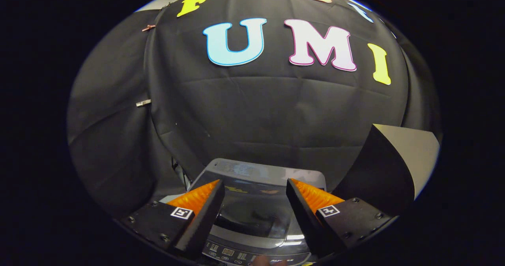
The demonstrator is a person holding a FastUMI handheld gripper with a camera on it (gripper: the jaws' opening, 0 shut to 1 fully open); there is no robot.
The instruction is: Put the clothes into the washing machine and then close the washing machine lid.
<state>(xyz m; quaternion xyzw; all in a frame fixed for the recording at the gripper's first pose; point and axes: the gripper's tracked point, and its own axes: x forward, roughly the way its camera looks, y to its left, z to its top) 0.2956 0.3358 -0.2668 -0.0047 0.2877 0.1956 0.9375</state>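
Washing machine: grey body w/ dark glossy lid, silver control strip at 6 o'clock. Booth wall is plain black cloth. At 3 o'clock a board, black face, pale grey side. Gripper, fingers apart, carries black-white square markers.

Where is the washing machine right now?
In the gripper view the washing machine sits just below and ahead of the open claw, its dark glass lid showing between the two fingers, with the black cloth wall behind it.
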